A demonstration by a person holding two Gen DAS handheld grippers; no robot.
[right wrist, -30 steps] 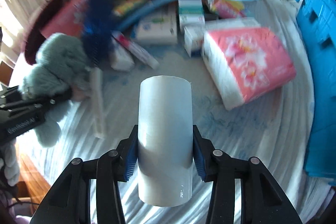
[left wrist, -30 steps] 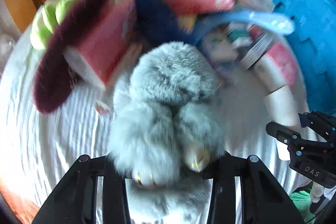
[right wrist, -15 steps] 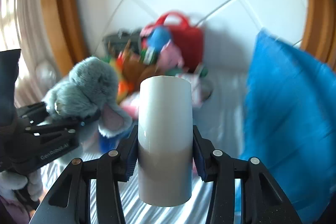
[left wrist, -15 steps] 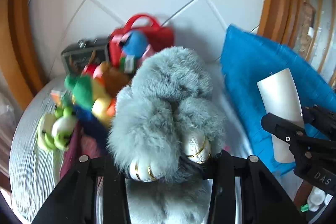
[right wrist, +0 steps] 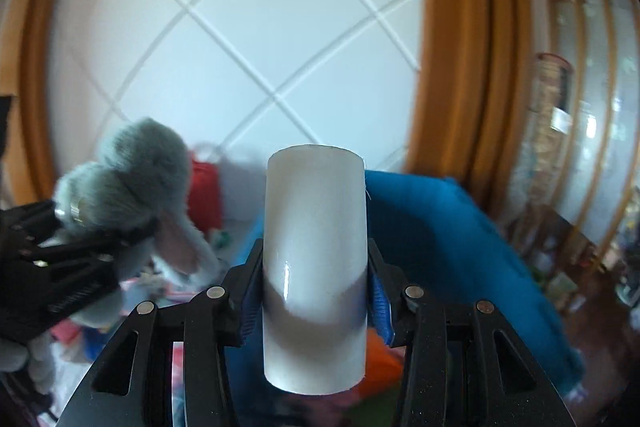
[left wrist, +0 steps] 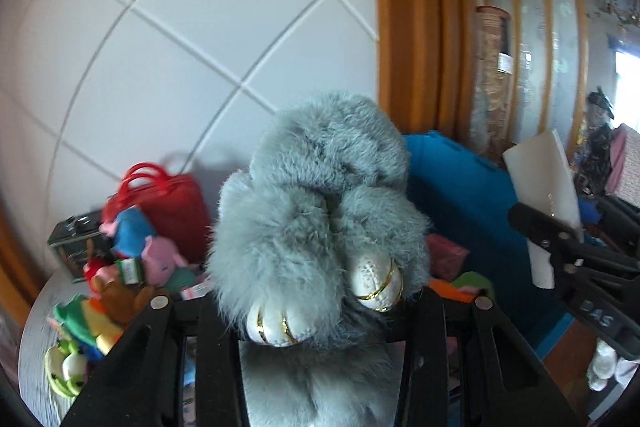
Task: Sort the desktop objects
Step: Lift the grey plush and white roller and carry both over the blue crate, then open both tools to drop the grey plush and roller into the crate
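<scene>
Two hand-held grippers are loaded: my left hand-held gripper (left wrist: 320,311) clamps a grey plush toy (left wrist: 320,203), my right hand-held gripper (right wrist: 314,295) clamps a white cylinder (right wrist: 316,259). Both are held up in front of the blue crate (right wrist: 448,239), toy left of it, cylinder before its near corner.

A home: toy pile (left wrist: 120,279), wood-framed glass cabinet (left wrist: 532,39), tiled wall (right wrist: 248,39).

both grippers have risen off the cluttered desk: the left gripper (left wrist: 320,311) carrying the grey plush toy (left wrist: 320,203), the right gripper (right wrist: 316,291) the white tube (right wrist: 316,267), now before the tiled wall (right wrist: 248,27).
</scene>
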